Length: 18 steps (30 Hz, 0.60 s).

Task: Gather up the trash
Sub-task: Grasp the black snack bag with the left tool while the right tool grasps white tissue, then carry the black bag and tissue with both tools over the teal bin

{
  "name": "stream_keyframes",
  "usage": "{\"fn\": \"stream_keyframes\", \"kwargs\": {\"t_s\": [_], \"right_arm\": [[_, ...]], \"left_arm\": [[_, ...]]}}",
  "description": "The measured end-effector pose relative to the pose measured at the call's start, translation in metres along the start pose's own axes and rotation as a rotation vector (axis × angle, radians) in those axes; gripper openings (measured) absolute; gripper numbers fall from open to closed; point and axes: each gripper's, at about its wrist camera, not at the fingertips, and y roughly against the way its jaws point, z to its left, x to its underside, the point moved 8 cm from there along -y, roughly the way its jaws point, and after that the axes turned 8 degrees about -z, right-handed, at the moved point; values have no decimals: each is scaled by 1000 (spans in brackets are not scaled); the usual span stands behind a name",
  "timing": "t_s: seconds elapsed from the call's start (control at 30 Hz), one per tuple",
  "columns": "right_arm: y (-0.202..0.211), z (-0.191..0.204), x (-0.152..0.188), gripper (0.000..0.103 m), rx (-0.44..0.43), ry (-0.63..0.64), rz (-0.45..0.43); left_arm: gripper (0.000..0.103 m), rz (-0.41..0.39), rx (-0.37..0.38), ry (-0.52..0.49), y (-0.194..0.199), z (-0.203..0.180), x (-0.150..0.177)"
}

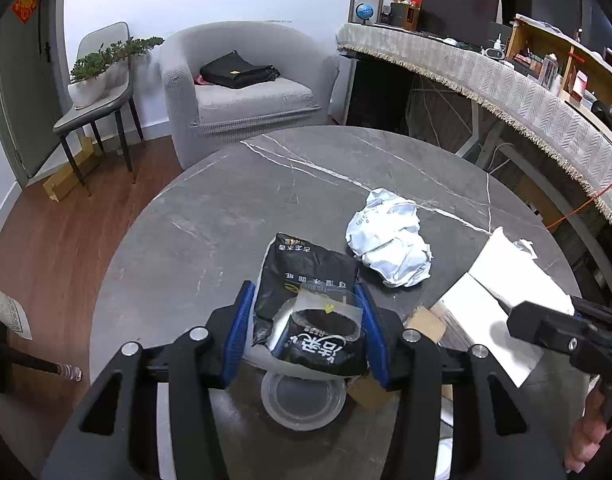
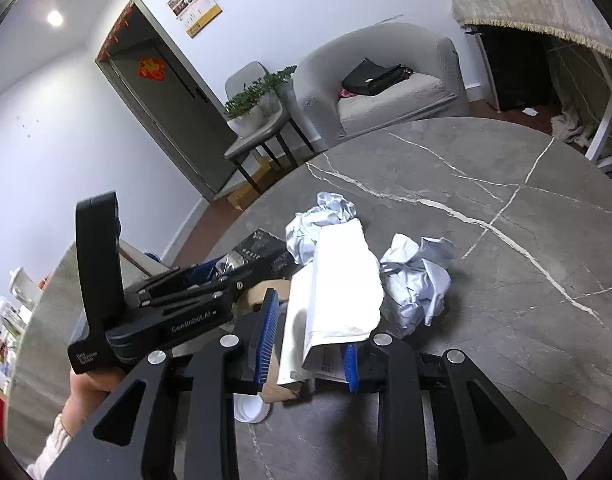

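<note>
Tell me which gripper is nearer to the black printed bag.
Left. The left gripper straddles the black printed bag, a blue pad on each side. The right gripper is off to its side, around the white paper bag.

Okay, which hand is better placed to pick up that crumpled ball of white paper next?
Neither is free, but probably the right: its tongs straddle the white bag with crumpled white paper just beside it. The left tongs are around the black packet.
</note>
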Motion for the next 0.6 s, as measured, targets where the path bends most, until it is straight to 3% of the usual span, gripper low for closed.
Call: {"fn": "stream_keyframes", "kwargs": {"t_s": [0.17, 0.2, 0.27, 0.43, 0.6], "right_arm": [[-6, -6, -1, 29, -2, -55, 3], [-8, -6, -2, 27, 2, -58, 2], [-11, -5, -4, 14, 15, -53, -4], [-15, 3, -8, 2, 40, -26, -17], [-12, 23, -20, 1, 58, 57, -59]], "left_arm": [[53, -23, 19, 18, 13, 2, -2], [53, -30, 24, 20, 16, 2, -2], [53, -40, 26, 22, 22, 4, -4], [53, -62, 36, 57, 37, 15, -5], [53, -72, 15, 80, 50, 33, -5]]}}
